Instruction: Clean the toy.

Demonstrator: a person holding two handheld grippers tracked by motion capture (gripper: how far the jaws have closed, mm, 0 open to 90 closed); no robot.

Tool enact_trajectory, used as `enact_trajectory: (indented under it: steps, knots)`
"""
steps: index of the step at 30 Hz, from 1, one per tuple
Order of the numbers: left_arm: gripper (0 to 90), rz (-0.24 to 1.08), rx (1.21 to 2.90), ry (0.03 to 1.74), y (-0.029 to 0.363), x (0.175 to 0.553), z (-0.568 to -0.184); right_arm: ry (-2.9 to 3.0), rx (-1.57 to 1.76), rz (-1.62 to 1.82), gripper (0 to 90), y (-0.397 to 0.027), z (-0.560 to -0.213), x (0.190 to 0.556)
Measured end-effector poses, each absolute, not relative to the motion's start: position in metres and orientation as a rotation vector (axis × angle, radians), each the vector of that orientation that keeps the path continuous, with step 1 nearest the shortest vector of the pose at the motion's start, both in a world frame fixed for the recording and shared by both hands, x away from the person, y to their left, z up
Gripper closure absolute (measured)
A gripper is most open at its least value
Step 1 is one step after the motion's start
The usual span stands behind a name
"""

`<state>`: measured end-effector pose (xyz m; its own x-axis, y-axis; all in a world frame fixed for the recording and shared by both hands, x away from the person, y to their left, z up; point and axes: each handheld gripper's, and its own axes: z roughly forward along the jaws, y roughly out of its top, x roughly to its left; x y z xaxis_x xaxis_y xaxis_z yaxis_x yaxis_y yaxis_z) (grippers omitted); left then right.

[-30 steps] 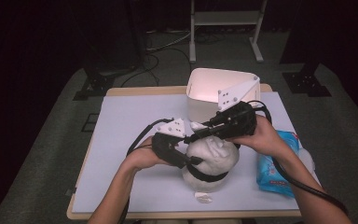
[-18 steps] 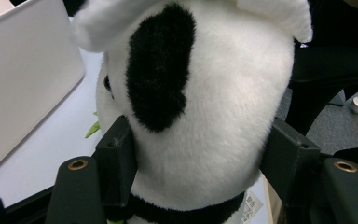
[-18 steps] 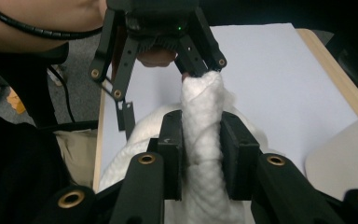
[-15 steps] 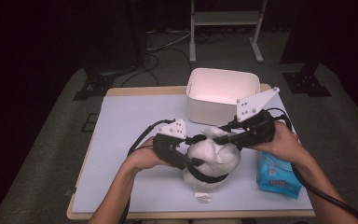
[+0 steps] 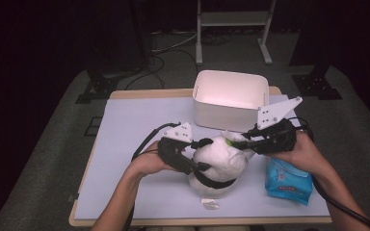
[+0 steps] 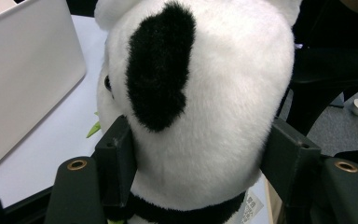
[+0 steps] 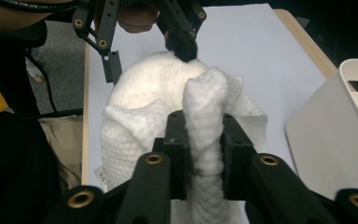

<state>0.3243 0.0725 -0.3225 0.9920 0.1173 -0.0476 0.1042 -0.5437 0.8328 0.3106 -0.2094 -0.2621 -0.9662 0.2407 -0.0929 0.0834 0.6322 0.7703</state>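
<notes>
High view: plush panda (image 5: 219, 161) upright on counter (image 5: 135, 125), just in front of white bin (image 5: 229, 98); left tool (image 5: 197, 154) clamped on panda's head from the left; right tool (image 5: 238, 143) at panda's right side, blue wipes pack (image 5: 289, 180) near it on the counter. Left gripper view: panda head (image 6: 200, 93) pressed between both jaws, bin wall (image 6: 23, 70) at left. Right gripper view: right tool (image 7: 204, 154) pinching a bunched fold of white cloth (image 7: 205, 116), jaws just closing further; cloth draped against panda.
</notes>
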Motion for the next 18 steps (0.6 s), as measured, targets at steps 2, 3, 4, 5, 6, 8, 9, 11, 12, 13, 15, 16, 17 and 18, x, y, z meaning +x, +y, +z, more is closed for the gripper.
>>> enact_trajectory:
  steps: [2, 3, 4, 5, 6, 8, 9, 11, 12, 13, 15, 16, 17, 18]
  knots:
    - [33.5, 0.015, 2.149, 0.157, 0.072, 0.324, -0.323, 2.668, 0.286, 1.256, 77.7, -0.212, -0.265, 0.311]
    - [33.0, 0.012, 2.150, 0.156, 0.071, 0.325, -0.323, 2.664, 0.289, 1.259, 77.9, -0.213, -0.267, 0.310]
    - [32.2, 0.013, 2.149, 0.156, 0.071, 0.325, -0.323, 2.662, 0.294, 1.264, 78.1, -0.214, -0.268, 0.310]
    - [31.1, 0.010, 2.148, 0.159, 0.071, 0.325, -0.323, 2.666, 0.302, 1.264, 78.4, -0.215, -0.268, 0.310]
    - [30.0, 0.007, 2.145, 0.163, 0.071, 0.326, -0.324, 2.662, 0.298, 1.262, 78.6, -0.215, -0.269, 0.311]
    - [28.1, -0.001, 2.141, 0.170, 0.071, 0.326, -0.324, 2.664, 0.312, 1.265, 78.8, -0.217, -0.271, 0.311]
    - [26.2, -0.004, 2.140, 0.175, 0.071, 0.327, -0.325, 2.660, 0.308, 1.267, 78.9, -0.217, -0.272, 0.311]
    - [23.4, -0.014, 2.144, 0.191, 0.071, 0.328, -0.326, 2.660, 0.322, 1.265, 79.0, -0.218, -0.273, 0.310]
    - [21.4, -0.016, 2.149, 0.196, 0.071, 0.328, -0.327, 2.658, 0.323, 1.266, 79.0, -0.220, -0.273, 0.310]
    - [20.2, -0.018, 2.159, 0.200, 0.071, 0.328, -0.328, 2.656, 0.327, 1.269, 79.0, -0.221, -0.274, 0.310]
    - [19.3, -0.027, 2.167, 0.208, 0.070, 0.329, -0.331, 2.652, 0.338, 1.272, 79.1, -0.224, -0.275, 0.310]
    - [19.3, -0.032, 2.163, 0.212, 0.069, 0.329, -0.333, 2.650, 0.346, 1.275, 79.0, -0.225, -0.276, 0.310]
    - [19.4, -0.030, 2.157, 0.210, 0.067, 0.329, -0.334, 2.650, 0.348, 1.282, 79.0, -0.226, -0.277, 0.309]
    - [20.2, -0.034, 2.153, 0.210, 0.066, 0.329, -0.334, 2.648, 0.353, 1.275, 79.0, -0.227, -0.277, 0.309]
